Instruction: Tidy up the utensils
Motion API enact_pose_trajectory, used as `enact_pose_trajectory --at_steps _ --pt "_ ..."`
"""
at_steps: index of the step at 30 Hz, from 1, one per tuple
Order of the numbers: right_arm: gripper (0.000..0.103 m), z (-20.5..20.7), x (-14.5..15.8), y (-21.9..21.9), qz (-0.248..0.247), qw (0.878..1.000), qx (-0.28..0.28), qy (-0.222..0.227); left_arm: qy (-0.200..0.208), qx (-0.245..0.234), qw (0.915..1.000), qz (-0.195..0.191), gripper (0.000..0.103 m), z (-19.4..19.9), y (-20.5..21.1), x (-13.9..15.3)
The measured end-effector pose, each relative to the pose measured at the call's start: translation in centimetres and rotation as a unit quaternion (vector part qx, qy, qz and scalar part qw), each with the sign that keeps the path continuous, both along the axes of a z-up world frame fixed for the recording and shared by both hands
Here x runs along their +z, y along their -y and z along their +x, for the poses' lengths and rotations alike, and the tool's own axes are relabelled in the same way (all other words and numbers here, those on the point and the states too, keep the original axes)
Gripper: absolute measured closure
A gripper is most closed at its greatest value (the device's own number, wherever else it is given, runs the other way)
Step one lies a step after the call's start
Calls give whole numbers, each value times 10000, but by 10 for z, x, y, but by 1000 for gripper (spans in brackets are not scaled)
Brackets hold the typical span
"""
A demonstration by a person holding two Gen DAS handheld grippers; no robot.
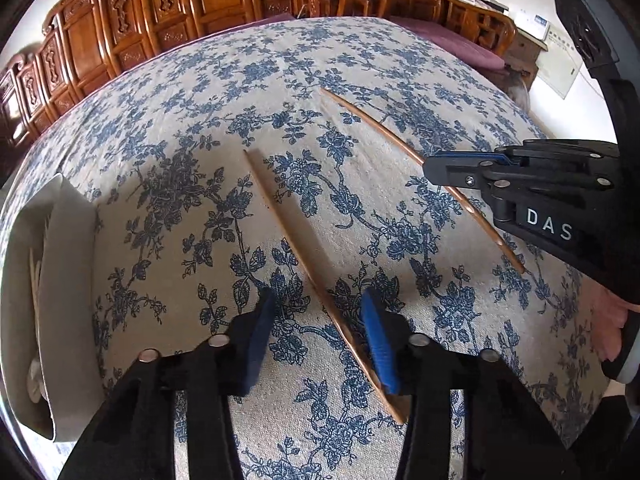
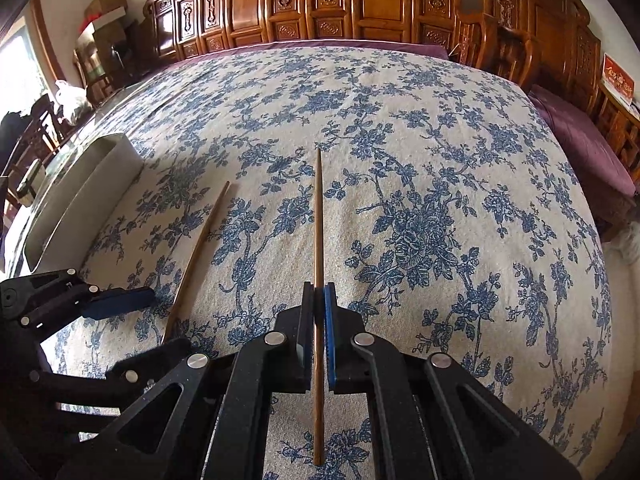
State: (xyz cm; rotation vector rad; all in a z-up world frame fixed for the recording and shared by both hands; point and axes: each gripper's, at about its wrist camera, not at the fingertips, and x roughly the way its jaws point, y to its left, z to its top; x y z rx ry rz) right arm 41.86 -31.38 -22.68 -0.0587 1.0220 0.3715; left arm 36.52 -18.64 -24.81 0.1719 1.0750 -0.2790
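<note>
Two brown wooden chopsticks lie on a blue-flowered tablecloth. My left gripper is open, with its blue pads either side of the near chopstick, which lies close to the right pad. My right gripper is shut on the other chopstick, which points away from me; in the left wrist view that chopstick runs under the right gripper. The near chopstick also shows in the right wrist view, beside the left gripper.
A white utensil holder with pale utensils inside stands at the table's left edge; it also shows in the right wrist view. Carved wooden panels and chairs line the far side. A purple cushion lies at the right.
</note>
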Motion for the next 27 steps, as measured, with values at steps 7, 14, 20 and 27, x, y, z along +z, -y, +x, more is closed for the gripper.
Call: enact_pose_trajectory --at_steps 7,14,20,27 --pt "97 -1 3 -10 24 9999 98 35 -168 138 9994 -252 98 -5 -30 1" --pt "97 -4 8 -31 -40 9995 290 93 -83 273 9992 -270 99 -14 -56 14" --pt "97 -7 17 -45 39 9990 408 177 117 281 9992 -276 99 -19 -70 36" --pt "97 -17 38 -58 227 9976 511 418 370 288 9985 -286 99 -25 -88 65"
